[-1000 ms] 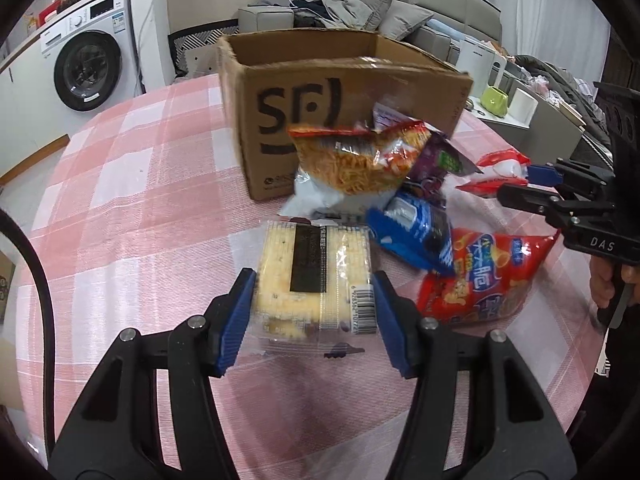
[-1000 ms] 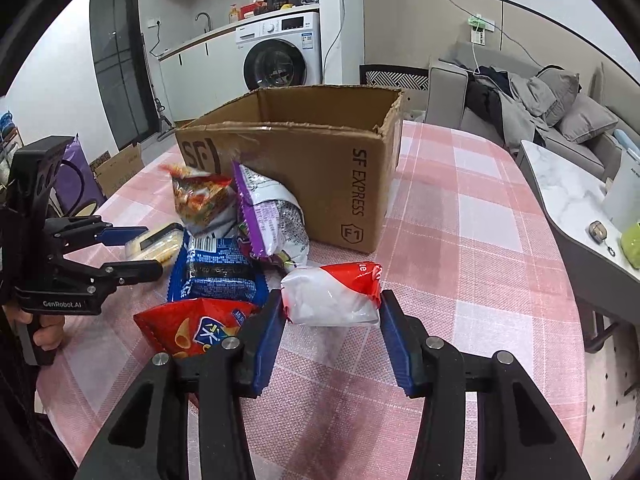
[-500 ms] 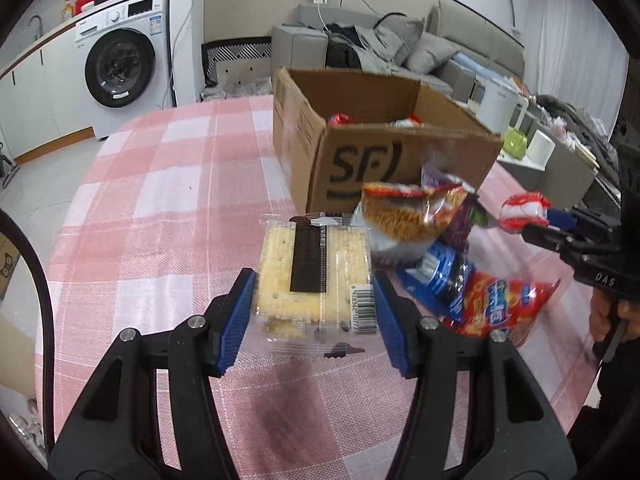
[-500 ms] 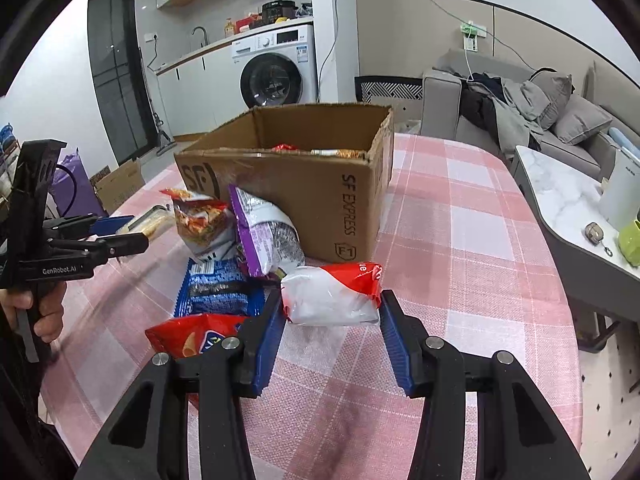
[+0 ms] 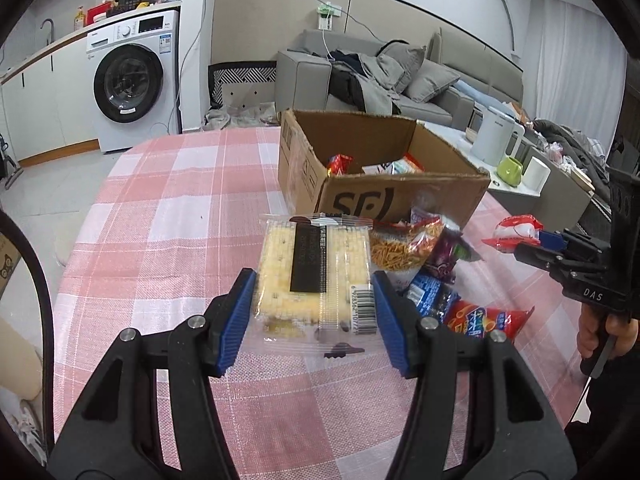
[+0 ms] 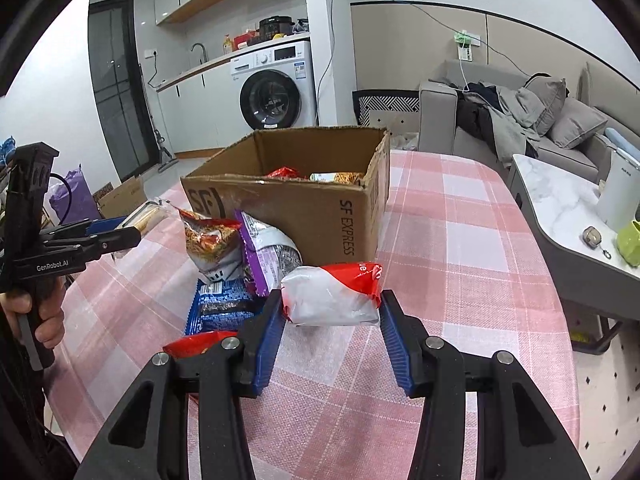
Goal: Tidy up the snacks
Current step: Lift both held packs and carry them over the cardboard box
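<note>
**Two packs in hand, pile still waiting**

My left hand-held gripper (image 5: 314,304) clamps the cracker pack (image 5: 316,276) above the desk (image 5: 168,208). Some snacks already lie in the cardboard box (image 5: 400,196); four bags (image 6: 240,264) remain outside. My right hand-held gripper (image 6: 330,320) grips the red-and-white pack (image 6: 332,294).

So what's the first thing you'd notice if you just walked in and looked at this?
Probably the two snacks held up over the pink checked table: the left gripper is shut on a clear pack of yellow crackers, and the right gripper is shut on a red-and-white snack bag. Behind them stands an open cardboard box with snacks inside and more bags piled against its front.
</note>
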Demonstrator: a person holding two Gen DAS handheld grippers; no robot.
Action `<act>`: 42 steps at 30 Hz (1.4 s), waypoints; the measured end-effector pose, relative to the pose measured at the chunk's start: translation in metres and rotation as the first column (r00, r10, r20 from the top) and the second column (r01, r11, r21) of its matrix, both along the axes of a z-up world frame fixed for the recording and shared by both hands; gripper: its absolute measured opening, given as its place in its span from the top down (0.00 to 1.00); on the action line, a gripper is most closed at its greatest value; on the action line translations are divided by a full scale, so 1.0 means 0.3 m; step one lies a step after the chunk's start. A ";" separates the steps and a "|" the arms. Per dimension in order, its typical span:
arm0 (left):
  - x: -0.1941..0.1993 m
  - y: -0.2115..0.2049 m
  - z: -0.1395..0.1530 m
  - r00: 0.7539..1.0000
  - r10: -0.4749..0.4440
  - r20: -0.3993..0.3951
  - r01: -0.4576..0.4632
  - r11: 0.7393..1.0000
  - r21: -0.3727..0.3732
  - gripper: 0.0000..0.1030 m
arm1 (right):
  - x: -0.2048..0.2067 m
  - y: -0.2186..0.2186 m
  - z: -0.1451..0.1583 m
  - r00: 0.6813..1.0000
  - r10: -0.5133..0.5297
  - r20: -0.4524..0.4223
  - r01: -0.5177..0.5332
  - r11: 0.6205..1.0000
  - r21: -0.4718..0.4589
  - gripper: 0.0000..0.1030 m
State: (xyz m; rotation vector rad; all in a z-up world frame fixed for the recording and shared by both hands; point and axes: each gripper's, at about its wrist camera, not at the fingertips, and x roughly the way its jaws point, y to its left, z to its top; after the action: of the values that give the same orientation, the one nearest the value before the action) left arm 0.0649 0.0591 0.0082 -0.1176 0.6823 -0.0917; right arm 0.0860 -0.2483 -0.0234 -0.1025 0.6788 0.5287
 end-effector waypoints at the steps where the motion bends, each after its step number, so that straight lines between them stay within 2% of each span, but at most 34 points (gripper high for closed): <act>1: -0.004 -0.001 0.006 1.000 0.001 0.005 -0.001 1.000 -0.001 0.46 | -0.002 -0.002 0.005 1.000 0.000 0.004 0.000 1.000 0.003 0.54; 12: -0.049 -0.010 0.090 0.997 0.010 0.075 -0.009 1.000 -0.014 0.46 | -0.027 -0.018 0.062 0.999 -0.006 0.052 0.003 0.998 0.059 0.54; 22: -0.033 -0.051 0.149 0.993 0.010 0.115 -0.009 1.000 -0.011 0.46 | -0.034 -0.008 0.121 0.996 -0.014 0.090 0.006 0.996 0.089 0.54; 33: 0.056 -0.117 0.237 0.988 -0.010 0.152 0.008 1.000 0.014 0.46 | 0.007 0.041 0.205 0.992 0.021 0.125 -0.033 0.995 0.094 0.53; 42: 0.154 -0.139 0.260 0.989 -0.016 0.149 0.012 1.000 0.025 0.46 | 0.066 0.086 0.223 0.991 0.044 0.127 -0.056 0.994 0.091 0.53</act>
State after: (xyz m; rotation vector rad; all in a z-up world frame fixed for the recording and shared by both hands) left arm 0.1110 0.0172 0.0862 -0.0822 0.5349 -0.1046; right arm 0.1058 -0.2226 0.0436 -0.0635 0.5299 0.5971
